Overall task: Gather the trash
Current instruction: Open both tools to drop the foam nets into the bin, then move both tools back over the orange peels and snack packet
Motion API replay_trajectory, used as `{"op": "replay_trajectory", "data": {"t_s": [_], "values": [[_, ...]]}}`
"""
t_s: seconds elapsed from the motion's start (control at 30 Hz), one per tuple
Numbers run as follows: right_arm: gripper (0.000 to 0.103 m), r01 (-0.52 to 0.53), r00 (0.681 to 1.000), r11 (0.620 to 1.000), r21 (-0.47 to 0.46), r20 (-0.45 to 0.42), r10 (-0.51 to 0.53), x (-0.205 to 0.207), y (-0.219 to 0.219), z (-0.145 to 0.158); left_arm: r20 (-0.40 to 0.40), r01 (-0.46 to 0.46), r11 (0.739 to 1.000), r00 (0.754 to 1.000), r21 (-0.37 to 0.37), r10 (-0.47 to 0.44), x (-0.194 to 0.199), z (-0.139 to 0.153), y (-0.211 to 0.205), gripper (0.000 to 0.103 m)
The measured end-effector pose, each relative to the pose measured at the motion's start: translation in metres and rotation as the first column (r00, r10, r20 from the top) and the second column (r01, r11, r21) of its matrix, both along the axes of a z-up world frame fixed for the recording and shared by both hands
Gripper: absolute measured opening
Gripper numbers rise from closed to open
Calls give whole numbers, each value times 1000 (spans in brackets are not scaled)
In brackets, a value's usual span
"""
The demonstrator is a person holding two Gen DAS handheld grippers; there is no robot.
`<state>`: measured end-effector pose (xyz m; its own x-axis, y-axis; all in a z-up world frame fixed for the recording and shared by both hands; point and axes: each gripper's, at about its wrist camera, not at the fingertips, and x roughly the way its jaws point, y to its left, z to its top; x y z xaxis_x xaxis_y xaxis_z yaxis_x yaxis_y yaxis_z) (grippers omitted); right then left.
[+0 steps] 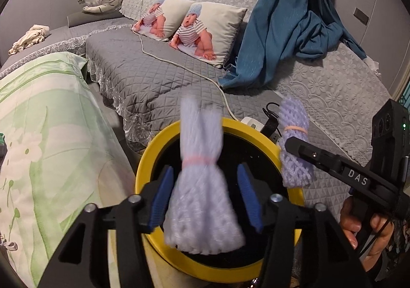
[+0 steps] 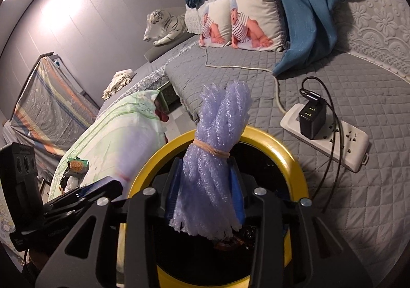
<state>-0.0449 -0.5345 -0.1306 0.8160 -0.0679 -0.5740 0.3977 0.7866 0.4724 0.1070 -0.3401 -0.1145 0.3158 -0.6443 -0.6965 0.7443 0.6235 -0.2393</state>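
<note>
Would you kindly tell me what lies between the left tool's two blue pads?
A lilac foam-net bundle, blurred, above the yellow bin; the pads do not pinch it, as the left wrist view shows.

the bin [image 1: 153, 157] stands before the bed [image 1: 159, 80], a bundle [image 1: 202, 198] over its mouth. a power strip [image 2: 330, 139] lies on the bed right of the bin, pillows [image 1: 205, 29] behind.
</note>
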Motion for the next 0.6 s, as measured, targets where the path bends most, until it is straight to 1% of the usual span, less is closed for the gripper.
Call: {"op": "replay_trajectory", "data": {"t_s": [0.03,0.07,0.1,0.17,0.27,0.3,0.33,0.37,0.43,0.47,0.53,0.6], "values": [[38,6,1000,1000,2,-1,-6,-1,-1,0,3,-4,1000,1000,-3,4,0,1,0,56],[40,10,1000,1000,4,0,-10,-2,-2,0,4,-6,1000,1000,-6,6,0,2,0,59],[44,14,1000,1000,8,1,-14,-2,-4,0,5,-11,1000,1000,-8,11,-1,2,1,65],[49,21,1000,1000,17,3,-21,-4,-6,-1,18,-29,999,999,-14,29,-1,4,3,72],[55,31,999,999,18,4,-32,-5,-8,0,38,-57,998,998,-36,58,0,9,9,82],[59,33,999,999,19,9,-33,-6,-8,0,41,-64,997,997,-48,66,2,11,12,87],[64,34,999,999,20,17,-35,-7,-8,0,42,-74,995,996,-62,76,3,13,15,90],[67,35,999,999,22,28,-36,-8,-8,1,42,-88,993,995,-80,91,5,16,18,92],[76,29,998,999,18,62,-30,-10,-6,5,39,-105,989,993,-100,110,8,19,25,93],[78,21,996,1000,15,81,-22,-10,-4,8,43,-109,989,993,-104,114,10,22,27,94],[84,-15,990,1000,12,139,14,-12,1,16,72,-124,986,989,-114,133,11,28,36,95],[91,-25,984,1000,-16,177,27,-13,8,26,111,-141,982,982,-122,155,14,36,48,95]]}}
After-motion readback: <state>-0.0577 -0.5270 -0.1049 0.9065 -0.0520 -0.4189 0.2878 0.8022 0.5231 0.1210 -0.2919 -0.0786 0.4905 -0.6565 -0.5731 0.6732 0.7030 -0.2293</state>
